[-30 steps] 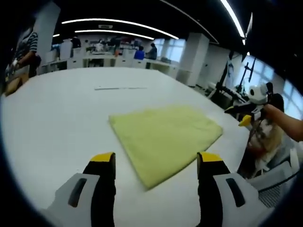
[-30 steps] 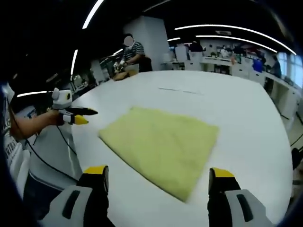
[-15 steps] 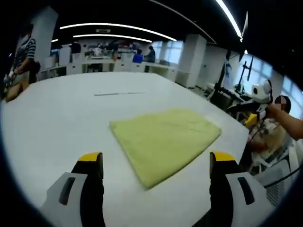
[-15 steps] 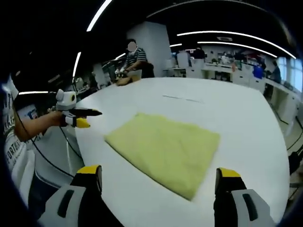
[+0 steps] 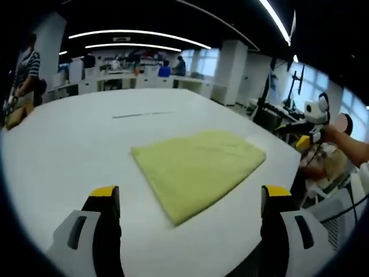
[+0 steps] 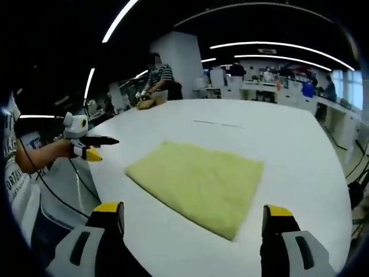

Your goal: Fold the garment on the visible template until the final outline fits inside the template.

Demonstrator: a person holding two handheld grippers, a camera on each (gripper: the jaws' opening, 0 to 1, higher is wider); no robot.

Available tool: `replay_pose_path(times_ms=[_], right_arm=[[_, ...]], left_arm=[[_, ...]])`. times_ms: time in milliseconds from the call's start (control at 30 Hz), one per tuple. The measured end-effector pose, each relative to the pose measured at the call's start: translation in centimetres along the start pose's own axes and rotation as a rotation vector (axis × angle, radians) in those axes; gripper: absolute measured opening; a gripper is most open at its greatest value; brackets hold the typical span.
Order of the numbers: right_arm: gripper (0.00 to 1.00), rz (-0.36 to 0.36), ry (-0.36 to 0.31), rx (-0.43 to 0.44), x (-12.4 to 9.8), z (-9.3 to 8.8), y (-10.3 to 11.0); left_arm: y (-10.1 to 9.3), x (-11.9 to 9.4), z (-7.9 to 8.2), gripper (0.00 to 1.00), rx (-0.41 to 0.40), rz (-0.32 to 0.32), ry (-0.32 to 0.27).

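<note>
The white table [image 5: 69, 138] spreads wide and bare around the folded yellow-green garment [image 5: 196, 167], with open surface on its far side and to either side of it. In the left gripper view the table's near rounded edge curves down toward the right, close to the garment's right corner; in the right gripper view the same kind of edge runs along the left, just beyond the cloth's left corner. A thin dark line [image 5: 143, 114] lies on the tabletop well beyond the garment.

The garment lies flat as a rough four-sided pad, no part lifted. The left gripper [image 5: 187, 199] hangs short of it with jaws spread wide apart, nothing between them; the cloth's nearest corner points into the gap between the two yellow tips without touching either. The right gripper [image 6: 193, 216] stands the same way, jaws wide and empty, the garment's near corner just ahead and slightly toward the right jaw.

The left gripper view catches the other tool off the table's right edge, held in a hand [image 5: 334, 135], with chairs and stands behind it. The right gripper view shows a person [image 6: 158, 78] at the far corner of the table and, at left, a forearm holding a gripper level over the table edge.
</note>
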State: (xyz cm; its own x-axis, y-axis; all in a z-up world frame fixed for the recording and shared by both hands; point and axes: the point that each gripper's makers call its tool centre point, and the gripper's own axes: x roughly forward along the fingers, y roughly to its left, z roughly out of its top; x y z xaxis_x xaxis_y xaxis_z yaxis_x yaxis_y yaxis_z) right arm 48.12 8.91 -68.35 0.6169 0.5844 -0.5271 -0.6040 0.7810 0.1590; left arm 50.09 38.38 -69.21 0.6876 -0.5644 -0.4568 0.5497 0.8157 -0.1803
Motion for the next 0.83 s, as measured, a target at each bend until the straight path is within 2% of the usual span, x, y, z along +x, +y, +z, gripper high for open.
replay_pose_path(times_ms=[333,833], right_arm=[[0.99,0.003,0.002,-0.02,0.09,0.06,0.39],[0.99,-0.021,0.005,0.008,-0.3,-0.49,0.16]], left_arm=[[-0.2,-0.3,0.04,0.99,0.024,0.009,0.003],[-0.15,-0.26,-0.21,0.99,0.037,0.002,0.015]])
